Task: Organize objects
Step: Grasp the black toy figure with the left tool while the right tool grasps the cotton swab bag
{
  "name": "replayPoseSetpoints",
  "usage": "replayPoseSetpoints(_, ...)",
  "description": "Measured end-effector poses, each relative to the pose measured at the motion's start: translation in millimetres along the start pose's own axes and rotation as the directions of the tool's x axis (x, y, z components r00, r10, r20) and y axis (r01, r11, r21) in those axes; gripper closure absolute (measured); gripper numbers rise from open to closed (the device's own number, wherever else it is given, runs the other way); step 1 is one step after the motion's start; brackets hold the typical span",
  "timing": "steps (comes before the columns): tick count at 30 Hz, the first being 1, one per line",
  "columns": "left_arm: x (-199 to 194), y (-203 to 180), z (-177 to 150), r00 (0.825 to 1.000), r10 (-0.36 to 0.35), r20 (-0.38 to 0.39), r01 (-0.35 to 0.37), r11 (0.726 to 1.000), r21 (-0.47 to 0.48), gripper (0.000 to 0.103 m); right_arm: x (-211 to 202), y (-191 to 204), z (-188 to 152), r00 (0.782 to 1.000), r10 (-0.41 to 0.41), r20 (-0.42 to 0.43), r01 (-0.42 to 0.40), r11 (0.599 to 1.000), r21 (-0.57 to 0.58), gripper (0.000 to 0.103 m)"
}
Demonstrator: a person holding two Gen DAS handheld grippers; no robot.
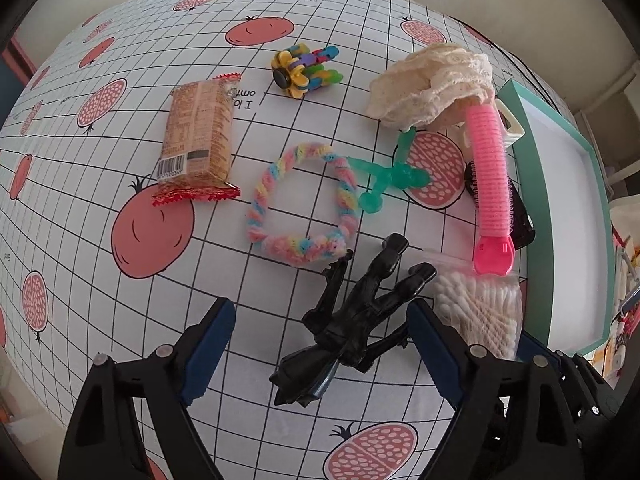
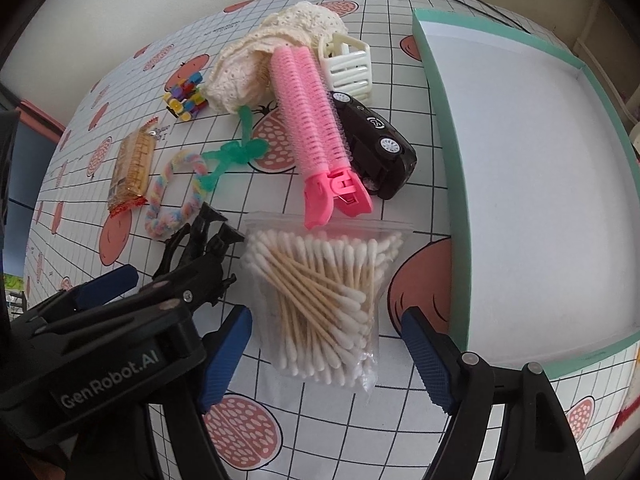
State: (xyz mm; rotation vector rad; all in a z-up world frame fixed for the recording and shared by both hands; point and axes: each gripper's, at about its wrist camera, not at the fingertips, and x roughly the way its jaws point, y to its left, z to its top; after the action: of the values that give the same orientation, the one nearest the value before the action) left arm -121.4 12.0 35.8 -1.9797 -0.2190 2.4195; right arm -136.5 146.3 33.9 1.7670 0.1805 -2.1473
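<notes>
My left gripper (image 1: 320,316) is open, its blue pads on either side of a black toy figure (image 1: 352,320) lying on the tablecloth; I cannot tell if they touch it. My right gripper (image 2: 326,324) is open around a clear bag of cotton swabs (image 2: 320,300), also in the left view (image 1: 480,312). The left gripper (image 2: 120,300) and the black figure (image 2: 200,240) show at the left of the right wrist view. A teal-rimmed white tray (image 2: 444,128) lies at the right, also in the left view (image 1: 572,216).
On the pomegranate tablecloth lie a snack bar (image 1: 198,140), a pastel chenille ring (image 1: 300,200), a green sticky figure (image 1: 392,176), a colourful fidget toy (image 1: 304,68), a lace cloth (image 1: 428,84), a pink hair roller clip (image 2: 312,120), a black toy car (image 2: 376,144) and a white claw clip (image 2: 348,64).
</notes>
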Motion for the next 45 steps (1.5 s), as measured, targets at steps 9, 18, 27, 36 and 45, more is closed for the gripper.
replayPoseSetpoints(9, 25.6, -57.6, -7.3, 1.0, 0.019, -0.004, -0.019, 1.0, -0.001, 0.016, -1.3, 4.2, 2.5, 0.999, -0.037, 0.013, 0.038, 0.999, -0.029, 0.023)
replayPoseSetpoints(18, 20.6, -68.5, -8.9, 1.0, 0.028, -0.004, -0.028, 1.0, 0.003, 0.03, -3.6, 10.4, 4.3, 0.999, -0.048, 0.019, 0.049, 0.998, -0.05, 0.023)
replayPoseSetpoints(27, 21.9, -57.0, -5.2, 1.0, 0.007, 0.009, -0.007, 1.0, -0.018, 0.049, 3.2, 26.9, 0.1, 0.995, -0.09, 0.032, 0.092, 0.993, -0.07, 0.023)
replayPoseSetpoints(36, 33.6, -34.4, 8.5, 1.0, -0.011, 0.009, 0.011, 0.999, -0.033, 0.05, -2.4, 31.0, -4.3, 0.992, -0.118, 0.049, 0.122, 0.987, -0.102, 0.036)
replayPoseSetpoints(45, 16.7, -0.6, 1.6, 0.998, -0.055, 0.012, 0.056, 0.997, -0.054, 0.059, -10.5, 30.3, -8.4, 0.994, -0.094, 0.05, 0.099, 0.99, -0.104, 0.049)
